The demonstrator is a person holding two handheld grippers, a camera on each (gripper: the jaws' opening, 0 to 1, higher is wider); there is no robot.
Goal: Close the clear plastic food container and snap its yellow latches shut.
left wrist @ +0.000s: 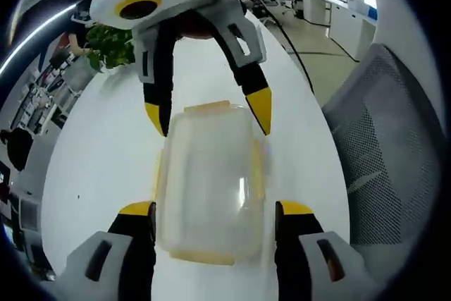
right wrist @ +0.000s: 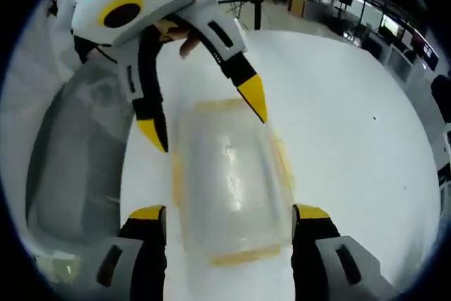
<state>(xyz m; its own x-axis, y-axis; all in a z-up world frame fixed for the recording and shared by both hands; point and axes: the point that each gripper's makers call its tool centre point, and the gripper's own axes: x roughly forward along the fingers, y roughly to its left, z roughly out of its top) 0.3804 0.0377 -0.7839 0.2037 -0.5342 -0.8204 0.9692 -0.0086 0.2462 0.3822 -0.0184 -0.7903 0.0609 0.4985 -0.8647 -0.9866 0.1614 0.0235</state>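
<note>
A white counter (left wrist: pixel 106 167) carries the clear plastic food container (left wrist: pixel 208 188), lid on, yellow latches (left wrist: pixel 259 167) along its edges. The left hand-held gripper (left wrist: pixel 215 220) and right hand-held gripper (right wrist: pixel 229 222) straddle opposite ends, both spread wide, jaw tips just beside the container. A mesh chair (left wrist: pixel 391 146) stands beside the counter.
</note>
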